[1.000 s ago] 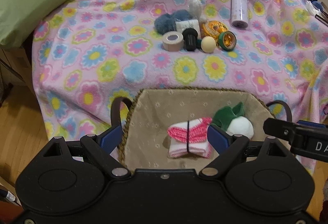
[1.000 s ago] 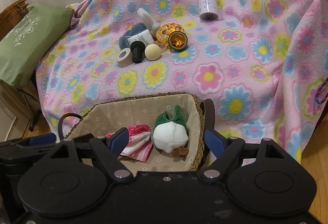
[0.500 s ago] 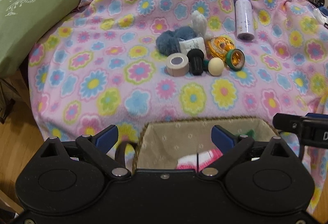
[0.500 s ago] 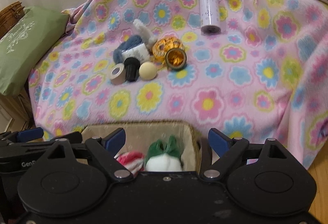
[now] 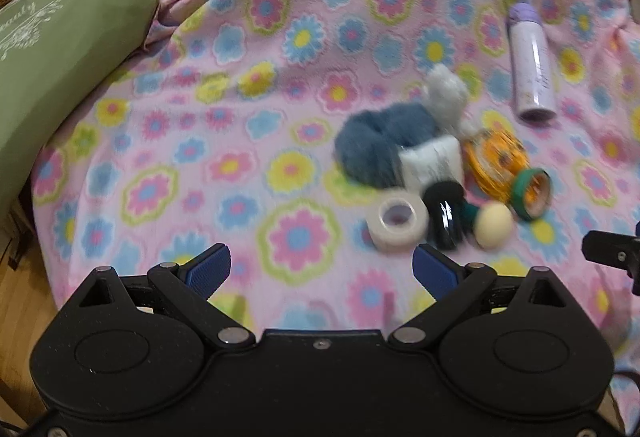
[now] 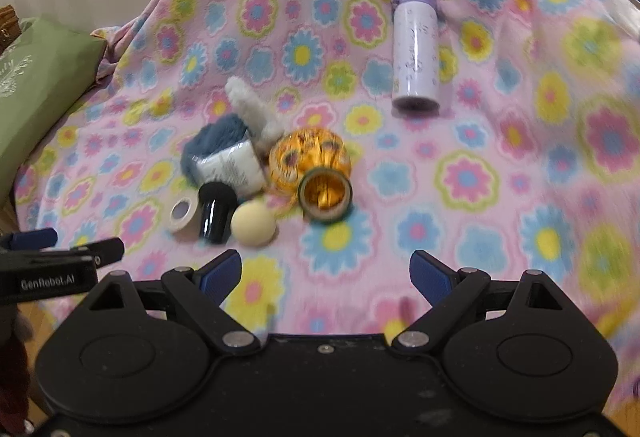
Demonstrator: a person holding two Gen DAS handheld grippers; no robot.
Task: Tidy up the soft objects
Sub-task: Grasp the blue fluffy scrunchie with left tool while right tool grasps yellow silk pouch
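Soft items left to sort: blue fuzzy bundle and grey-white plush piece, both on the flowered blanket, packed into a cluster with hard stuff: tape roll, black cap, cream ball, white packet, gold wrapped thing, green-rimmed gold roll. Lavender bottle lies apart, further back. Change vs a second ago: the basket with the pink-white cloth and the green-white plush has dropped out of both views; both cameras have lifted and pushed forward over the blanket, frames are motion-blurred. Read: drop-off is done, next pick is starting, likely the blue bundle. Left gripper has jaws wide open, nothing held, aimed slightly left of the cluster, tape roll just ahead of its right finger. Right gripper likewise wide open and empty, aimed right of the cluster, roughly level with the left one, which shows at its left edge. Green pillow sits off the blanket's left side. Risk: hard items touch the bundle, so a grab may drag them.
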